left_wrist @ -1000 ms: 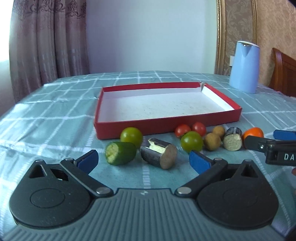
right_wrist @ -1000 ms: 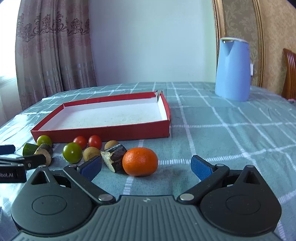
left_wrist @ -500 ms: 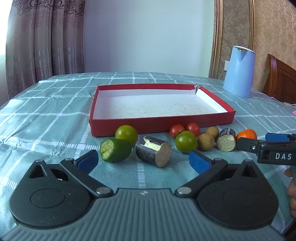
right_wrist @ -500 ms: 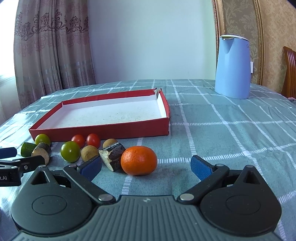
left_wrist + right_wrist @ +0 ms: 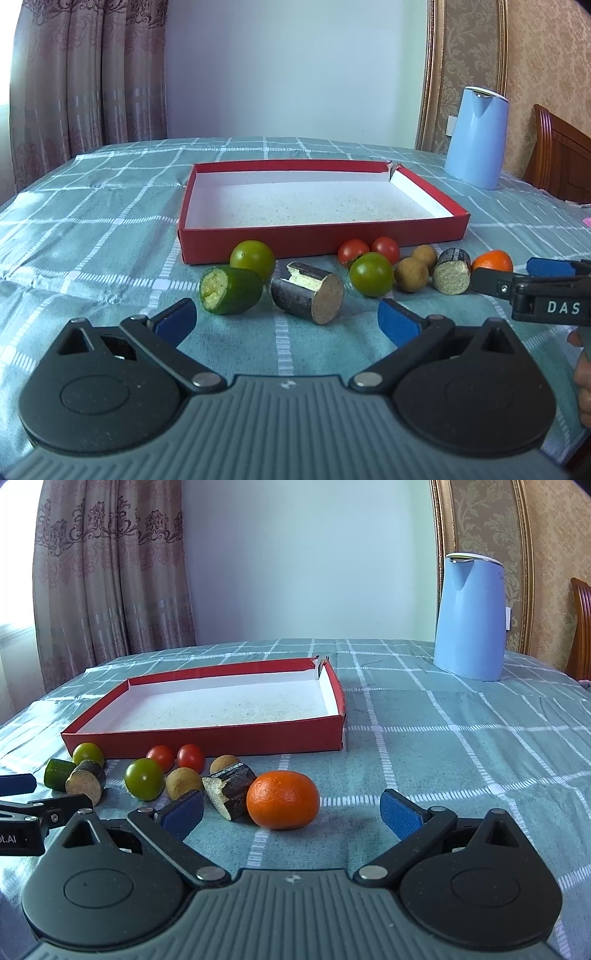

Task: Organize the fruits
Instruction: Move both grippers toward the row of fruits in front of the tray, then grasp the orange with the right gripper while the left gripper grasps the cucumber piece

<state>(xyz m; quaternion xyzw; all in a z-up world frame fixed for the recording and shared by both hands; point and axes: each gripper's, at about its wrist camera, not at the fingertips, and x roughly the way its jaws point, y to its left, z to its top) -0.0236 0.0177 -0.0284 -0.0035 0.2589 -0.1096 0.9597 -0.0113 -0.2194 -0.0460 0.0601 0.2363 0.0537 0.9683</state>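
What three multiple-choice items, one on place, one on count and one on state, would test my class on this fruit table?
1. Where is the orange?
A. Inside the red box
B. On the cloth before the right gripper
C. Beside the kettle

2. How many red tomatoes lie in front of the box?
A. Two
B. Four
C. None

3. What is the state of the red box?
A. Full of fruit
B. Covered by a lid
C. Holding no fruit

Answers: 1 B, it lies just ahead of the open right gripper. 2 A, one red tomato sits by another. 3 C, only its white floor shows.
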